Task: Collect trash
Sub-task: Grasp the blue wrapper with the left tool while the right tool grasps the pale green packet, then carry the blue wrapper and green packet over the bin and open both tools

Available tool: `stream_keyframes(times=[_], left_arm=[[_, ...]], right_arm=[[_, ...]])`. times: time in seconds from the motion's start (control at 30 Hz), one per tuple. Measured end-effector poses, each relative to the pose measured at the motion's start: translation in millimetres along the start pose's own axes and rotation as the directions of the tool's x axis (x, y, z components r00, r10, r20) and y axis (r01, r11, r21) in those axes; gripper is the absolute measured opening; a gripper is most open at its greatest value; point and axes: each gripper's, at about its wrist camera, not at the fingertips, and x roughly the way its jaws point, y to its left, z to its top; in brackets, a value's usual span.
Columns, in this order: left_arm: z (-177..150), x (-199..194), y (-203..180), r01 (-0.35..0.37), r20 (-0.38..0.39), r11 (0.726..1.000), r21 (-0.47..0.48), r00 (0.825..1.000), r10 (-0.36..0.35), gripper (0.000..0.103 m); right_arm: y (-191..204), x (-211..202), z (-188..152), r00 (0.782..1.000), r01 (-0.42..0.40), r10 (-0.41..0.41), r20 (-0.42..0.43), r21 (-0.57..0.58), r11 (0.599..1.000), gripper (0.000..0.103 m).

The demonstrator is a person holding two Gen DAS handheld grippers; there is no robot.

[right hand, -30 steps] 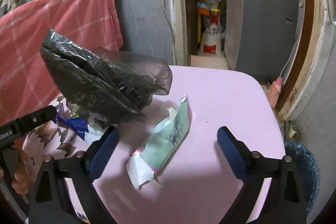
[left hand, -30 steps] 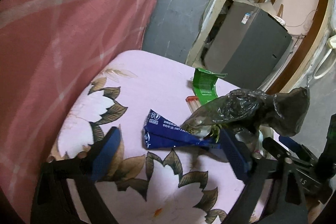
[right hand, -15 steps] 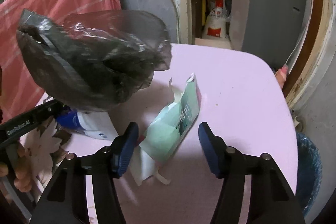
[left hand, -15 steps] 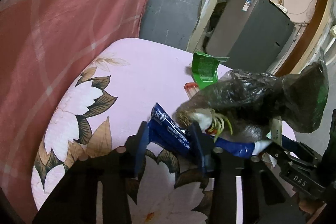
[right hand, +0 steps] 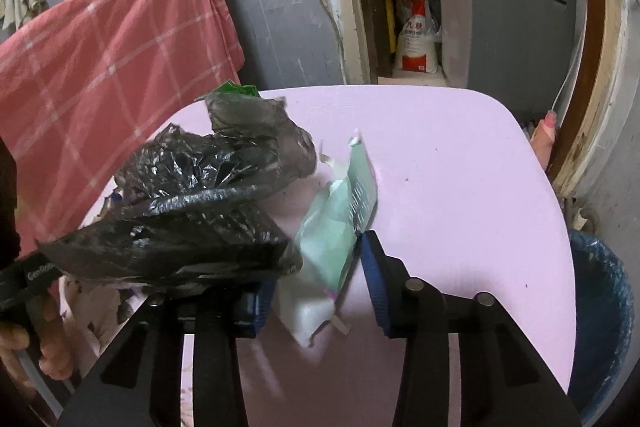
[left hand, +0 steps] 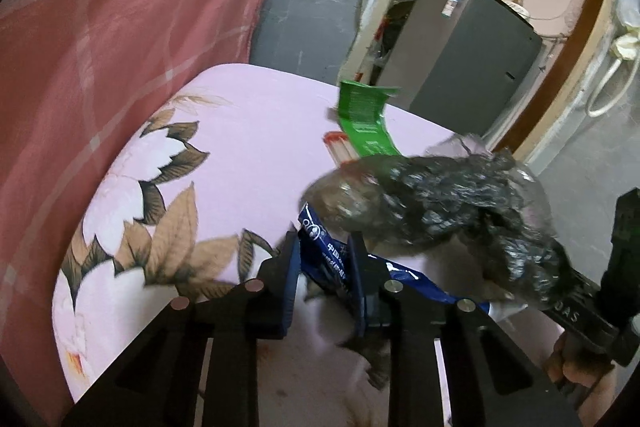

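A blue wrapper [left hand: 326, 253] lies on the pink floral table [left hand: 240, 147], and my left gripper [left hand: 323, 267] is closing on it, both blue pads pressing its sides. A pale green and white wrapper [right hand: 334, 247] sits between the closing jaws of my right gripper [right hand: 318, 283], and both pads touch its edges. A crumpled black plastic bag [left hand: 440, 203] hangs between the two grippers and covers the right gripper's left finger [right hand: 180, 219]. What holds the bag is hidden. A green wrapper [left hand: 362, 117] and a red-tipped white piece [left hand: 340, 147] lie further back.
A bin with a blue liner [right hand: 600, 307] stands on the floor by the table's right edge. A red checked cloth [left hand: 120, 27] hangs close on the left. A grey fridge [left hand: 480, 59] and a doorway are behind. A hand [right hand: 24, 343] grips the left tool.
Both grippers' jaws went from wide to narrow around their wrappers. The left gripper moved forward onto the blue wrapper. The black bag sank lower over the right gripper.
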Motion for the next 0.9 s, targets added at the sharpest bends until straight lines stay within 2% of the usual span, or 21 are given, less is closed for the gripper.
stream_keyframes(times=[0.1,0.13,0.33,0.63,0.77,0.9], left_arm=[[-7.0,-2.0,-10.0,0.009,-0.007,1.000,0.019,1.000,-0.009,0.012],[-9.5,-2.6,-13.9,0.009,-0.009,1.000,0.029,1.000,-0.009,0.006],[-22.2,-7.2,-35.9,0.046,-0.006,0.997,0.058,0.999,-0.046,0.006],[-42.0,-12.5,-80.6,0.125,0.005,0.983,0.136,0.992,-0.127,0.005],[-46.2,-14.9,-112.9,0.149,0.027,0.971,0.185,0.987,-0.157,0.005],[-44.7,-16.1,-142.8,0.155,0.067,0.960,0.232,0.982,-0.175,0.005]], right_arm=[[-4.1,-6.3,-6.4,1.000,-0.009,0.009,0.005,0.014,1.000,0.034],[-5.6,-7.7,-7.2,1.000,-0.010,0.010,0.007,0.016,1.000,0.034],[-13.4,-24.5,-17.0,1.000,0.010,-0.010,0.029,0.013,1.000,0.033],[-37.3,-65.4,-37.7,0.990,0.075,-0.077,0.119,0.017,0.997,0.033],[-50.5,-88.1,-46.6,0.978,0.111,-0.113,0.178,0.019,0.994,0.033],[-66.4,-115.1,-53.0,0.955,0.149,-0.153,0.253,0.035,0.988,0.033]])
